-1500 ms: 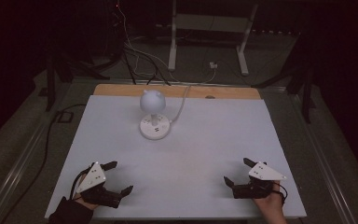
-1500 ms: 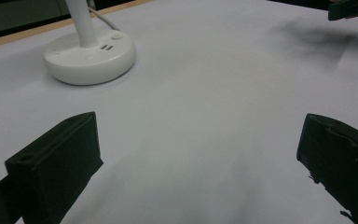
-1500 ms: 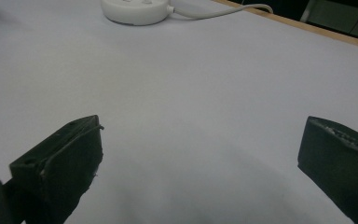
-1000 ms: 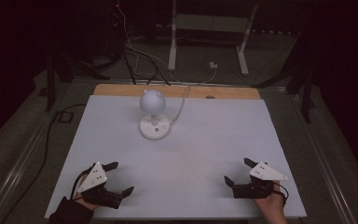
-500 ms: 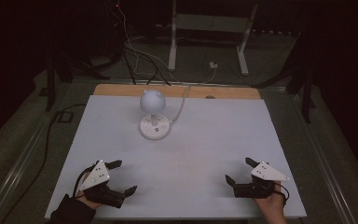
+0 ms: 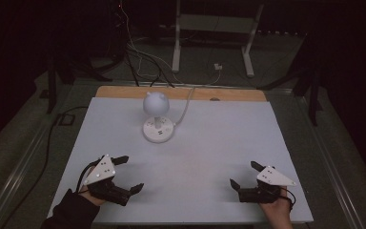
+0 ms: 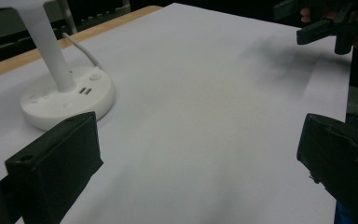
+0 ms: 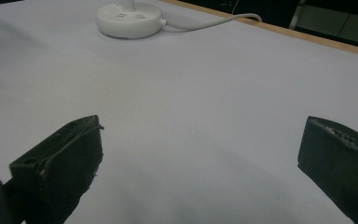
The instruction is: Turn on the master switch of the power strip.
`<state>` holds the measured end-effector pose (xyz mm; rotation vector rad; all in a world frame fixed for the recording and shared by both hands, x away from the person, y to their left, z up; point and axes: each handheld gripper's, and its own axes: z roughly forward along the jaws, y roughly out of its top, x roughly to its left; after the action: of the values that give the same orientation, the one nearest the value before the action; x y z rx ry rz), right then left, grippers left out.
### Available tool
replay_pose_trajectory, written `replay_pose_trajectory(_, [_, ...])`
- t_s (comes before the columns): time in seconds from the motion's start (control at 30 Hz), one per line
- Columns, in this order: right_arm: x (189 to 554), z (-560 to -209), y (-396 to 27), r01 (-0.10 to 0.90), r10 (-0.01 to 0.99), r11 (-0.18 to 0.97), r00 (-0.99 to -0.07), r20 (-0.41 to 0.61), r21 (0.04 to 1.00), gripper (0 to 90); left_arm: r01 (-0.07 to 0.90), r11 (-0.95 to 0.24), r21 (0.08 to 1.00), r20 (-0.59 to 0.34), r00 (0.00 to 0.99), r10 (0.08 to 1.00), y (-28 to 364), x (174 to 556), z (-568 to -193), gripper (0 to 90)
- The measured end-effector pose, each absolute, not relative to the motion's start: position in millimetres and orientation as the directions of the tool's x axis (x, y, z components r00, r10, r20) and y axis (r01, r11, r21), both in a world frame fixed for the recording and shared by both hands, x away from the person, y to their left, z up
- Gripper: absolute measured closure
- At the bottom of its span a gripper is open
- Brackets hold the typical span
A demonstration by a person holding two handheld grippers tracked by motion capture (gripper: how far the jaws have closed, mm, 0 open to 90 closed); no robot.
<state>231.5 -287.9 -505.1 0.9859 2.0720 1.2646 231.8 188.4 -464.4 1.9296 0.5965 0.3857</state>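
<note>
Both grippers sit low at the near edge of the white table [image 6: 267, 129], and neither one is holding anything. The left gripper [image 6: 126, 172] is at about seven o'clock on the tabletop, jaws spread wide with nothing between them. The right gripper [image 6: 246, 175] is at about five o'clock, jaws just as wide apart and empty.

The lamp [image 6: 157, 119] stands well apart from both, up toward twelve o'clock, a touch left of centre. From the left gripper it lies at roughly one o'clock; from the right gripper, at about ten o'clock.

It is a small white desk lamp: a round, flat base [image 7: 67, 100] with sockets and buttons on top, a slim upright stem [image 7: 46, 46], and a ball-shaped head [image 6: 155, 102]. A white cable [image 8: 209, 21] leaves the base and runs off over the far wooden edge [image 6: 181, 92] of the table.
</note>
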Motion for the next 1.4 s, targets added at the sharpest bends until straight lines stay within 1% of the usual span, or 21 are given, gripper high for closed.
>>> replay_pose_trajectory(0.4, [230.5,-504.7,-286.5,0.311,0.788,0.299,-0.613,-0.050,0.902,0.0,0.215,-0.339,0.916,0.018,0.822,0.570,175.9,248.5,-445.0,0.0])
replay_pose_trajectory(0.77, [230.5,-504.7,-286.7,0.314,0.786,0.295,-0.616,-0.042,0.903,0.0,0.202,-0.360,0.911,0.036,0.831,0.555,154.3,269.3,-435.1,0.0])
replay_pose_trajectory(1.13, [230.5,-504.8,-287.0,0.314,0.783,0.292,-0.620,-0.037,0.903,0.0,0.214,-0.340,0.916,0.027,0.812,0.583,135.2,289.4,-437.2,0.0])
replay_pose_trajectory(1.4, [230.2,-504.5,-287.2,0.314,0.783,0.286,-0.622,-0.032,0.905,0.0,0.227,-0.346,0.910,0.018,0.814,0.581,118.8,307.1,-444.6,0.0])
